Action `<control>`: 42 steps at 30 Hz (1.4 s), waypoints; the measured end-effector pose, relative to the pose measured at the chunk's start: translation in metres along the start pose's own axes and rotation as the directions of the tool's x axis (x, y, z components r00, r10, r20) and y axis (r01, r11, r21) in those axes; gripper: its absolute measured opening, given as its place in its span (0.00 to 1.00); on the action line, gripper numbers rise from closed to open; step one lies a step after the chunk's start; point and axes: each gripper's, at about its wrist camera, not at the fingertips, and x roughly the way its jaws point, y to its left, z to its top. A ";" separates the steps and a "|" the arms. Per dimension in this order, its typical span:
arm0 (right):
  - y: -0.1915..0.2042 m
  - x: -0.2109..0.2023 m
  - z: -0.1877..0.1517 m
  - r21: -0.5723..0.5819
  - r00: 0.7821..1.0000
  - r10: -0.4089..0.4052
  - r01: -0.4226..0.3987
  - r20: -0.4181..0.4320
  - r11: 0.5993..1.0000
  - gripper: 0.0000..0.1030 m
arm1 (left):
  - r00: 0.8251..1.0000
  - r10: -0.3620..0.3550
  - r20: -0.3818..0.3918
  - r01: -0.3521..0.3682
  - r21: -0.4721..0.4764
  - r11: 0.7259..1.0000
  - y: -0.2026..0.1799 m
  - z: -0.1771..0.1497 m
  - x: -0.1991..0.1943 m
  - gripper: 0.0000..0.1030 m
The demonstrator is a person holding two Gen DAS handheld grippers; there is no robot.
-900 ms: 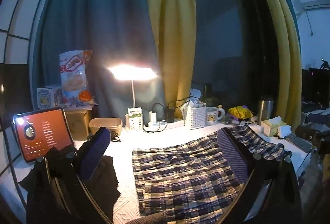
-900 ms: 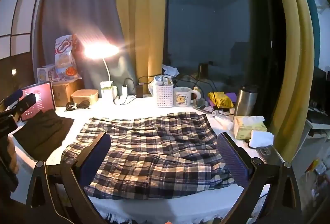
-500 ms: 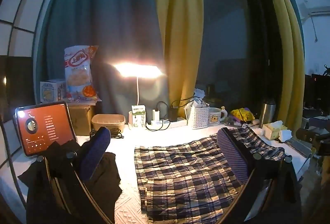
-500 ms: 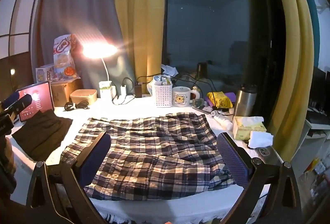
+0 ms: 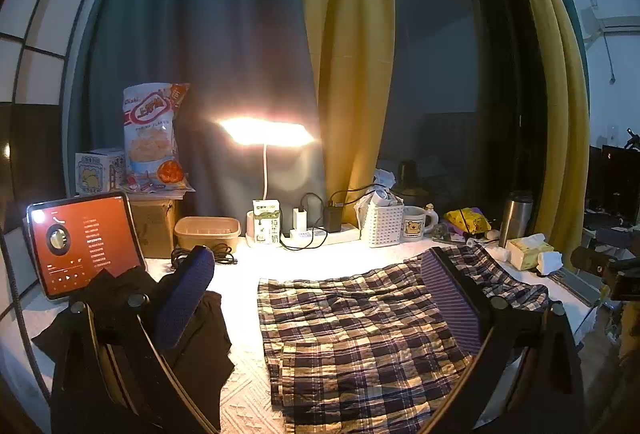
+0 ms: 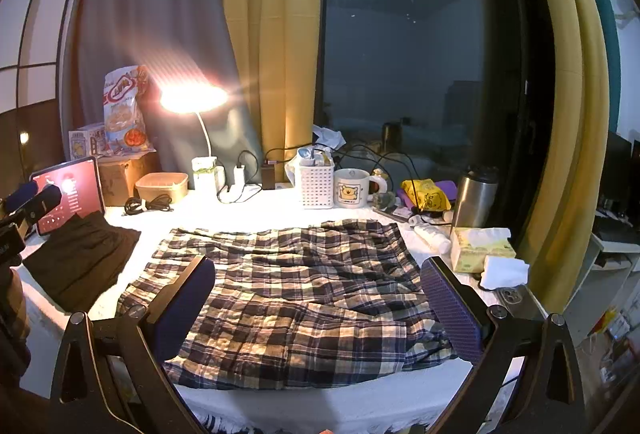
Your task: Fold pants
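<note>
Plaid pants (image 6: 304, 294) lie spread flat and rumpled across the white table cover (image 6: 360, 406); the left wrist view shows the same plaid pants (image 5: 360, 330) from their left end. My right gripper (image 6: 316, 298) hovers wide open above the near edge of the pants, touching nothing. My left gripper (image 5: 316, 286) is also wide open, held over the left end of the pants, with its left finger (image 5: 180, 298) in front of a folded black garment (image 5: 196, 338). That black garment (image 6: 84, 258) rests at the table's left side.
A lit tablet (image 5: 84, 238) leans at the left. Along the back stand a desk lamp (image 6: 194, 100), a tan box (image 6: 162, 186), a power strip with chargers (image 5: 316, 230), a white basket (image 6: 316, 182), a mug (image 6: 354, 188) and a steel flask (image 6: 474, 198). A tissue box (image 6: 476, 250) sits right.
The left wrist view has shifted slightly, with the tablet and pants sitting a little higher and further right in frame. The right gripper has barely moved. Both stay open.
</note>
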 end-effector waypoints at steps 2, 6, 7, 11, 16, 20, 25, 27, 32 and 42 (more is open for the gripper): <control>0.001 0.000 0.000 -0.001 1.000 -0.001 0.001 0.000 1.000 1.00 | 1.000 -0.001 -0.001 0.001 0.000 1.000 0.000 0.000 0.000 0.99; 0.001 0.000 0.000 -0.002 1.000 -0.001 0.001 0.000 1.000 1.00 | 1.000 -0.003 -0.001 0.003 0.000 1.000 0.000 0.001 0.000 0.99; 0.000 0.001 0.000 -0.002 1.000 -0.002 0.002 0.000 1.000 1.00 | 1.000 -0.004 0.000 0.004 0.002 1.000 0.000 0.001 0.000 0.99; 0.001 0.000 0.000 -0.003 1.000 -0.001 0.001 0.000 1.000 1.00 | 1.000 -0.008 0.001 0.008 0.010 1.000 -0.004 0.000 -0.002 0.99; 0.001 0.000 0.000 -0.003 1.000 -0.002 0.002 0.000 1.000 1.00 | 1.000 -0.005 0.004 0.005 0.014 1.000 -0.006 0.000 -0.002 0.99; 0.001 -0.001 0.000 -0.004 1.000 -0.002 0.002 -0.001 1.000 1.00 | 1.000 -0.005 0.003 0.005 0.014 1.000 -0.006 0.001 -0.002 0.99; 0.001 -0.001 0.000 -0.004 1.000 -0.002 0.002 -0.001 1.000 1.00 | 1.000 -0.008 0.002 0.007 0.017 1.000 -0.005 0.000 -0.003 0.99; 0.001 -0.001 0.000 -0.004 1.000 -0.001 0.001 0.000 1.000 1.00 | 1.000 -0.008 0.002 0.008 0.018 1.000 -0.005 0.000 -0.003 0.99; 0.001 -0.001 0.000 -0.005 1.000 -0.002 0.002 0.000 1.000 1.00 | 1.000 -0.006 0.003 0.006 0.018 1.000 -0.005 0.000 -0.003 0.99; 0.001 -0.001 0.000 -0.005 1.000 -0.003 0.003 -0.001 1.000 1.00 | 1.000 -0.006 0.007 0.006 0.017 1.000 -0.003 0.000 -0.004 0.99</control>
